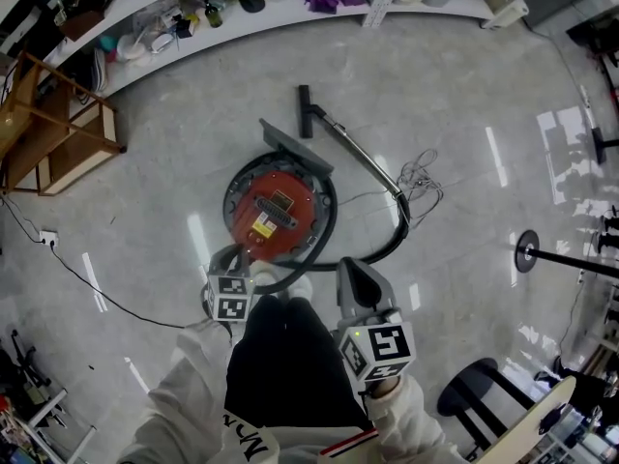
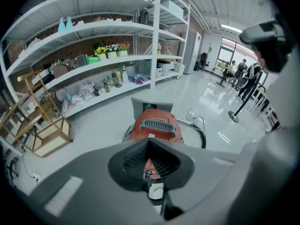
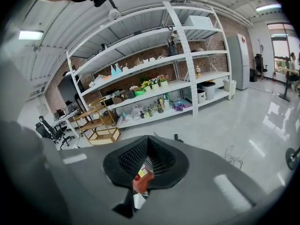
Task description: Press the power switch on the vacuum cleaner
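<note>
Two grippers over the red vacuum cleaner (image 1: pixel 274 211)
It sat mid-floor (image 1: pixel 464 114), away from the shelf (image 1: pixel 290 13) edge; the left gripper (image 1: pixel 242 264) and right gripper (image 1: pixel 352 267) hung near it, jaws pressed together, empty.

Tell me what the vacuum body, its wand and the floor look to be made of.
Vacuum body: probably red moulded plastic; a smooth, rounded shell with a dull sheen.
Wand: likely a metal tube; thin, straight and silvery, with a bright streak along it.
Floor: polished stone or tile, cannot tell which; pale grey, faintly veined, mirroring the ceiling lights.
</note>
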A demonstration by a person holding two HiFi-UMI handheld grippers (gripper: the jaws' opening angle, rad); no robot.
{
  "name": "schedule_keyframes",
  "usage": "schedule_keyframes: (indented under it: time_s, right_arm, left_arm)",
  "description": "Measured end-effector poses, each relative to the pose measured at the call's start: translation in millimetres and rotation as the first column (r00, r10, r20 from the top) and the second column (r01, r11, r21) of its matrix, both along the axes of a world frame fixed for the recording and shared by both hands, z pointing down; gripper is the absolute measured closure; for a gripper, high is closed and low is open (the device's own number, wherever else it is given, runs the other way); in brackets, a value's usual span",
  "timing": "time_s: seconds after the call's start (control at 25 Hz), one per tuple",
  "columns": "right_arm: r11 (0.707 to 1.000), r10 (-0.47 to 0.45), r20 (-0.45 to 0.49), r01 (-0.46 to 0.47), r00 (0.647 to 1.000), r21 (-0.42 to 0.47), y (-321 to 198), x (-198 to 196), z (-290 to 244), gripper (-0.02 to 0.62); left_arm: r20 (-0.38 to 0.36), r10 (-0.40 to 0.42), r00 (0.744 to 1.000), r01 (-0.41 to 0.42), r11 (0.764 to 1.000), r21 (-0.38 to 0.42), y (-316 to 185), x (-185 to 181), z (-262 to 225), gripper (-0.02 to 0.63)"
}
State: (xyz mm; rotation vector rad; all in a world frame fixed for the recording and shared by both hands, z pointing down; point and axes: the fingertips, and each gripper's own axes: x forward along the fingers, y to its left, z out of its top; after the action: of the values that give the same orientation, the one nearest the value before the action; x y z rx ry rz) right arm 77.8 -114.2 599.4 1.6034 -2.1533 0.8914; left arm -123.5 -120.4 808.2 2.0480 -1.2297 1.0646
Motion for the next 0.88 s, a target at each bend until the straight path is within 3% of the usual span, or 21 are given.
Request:
schedule_keyframes:
  time_s: [0.56,0.88]
  right_arm:
    - [0.997,-0.024,-0.006,0.024,1.0,0.069,-2.4,-8.2,-51.5,0.594]
    - [0.994,-0.039,-0.008,0.04,0.999,0.105,-4.8,-12.8,-76.0,0.595]
  left_arm:
    - [-0.008,-0.027,1.0,0.028,0.995,0.099,3.4,-28.2,-78.4,0.606]
    - [-0.024,-0.025,0.999,0.028,0.991,0.13,-5.4,-19.9,-122.1,0.606]
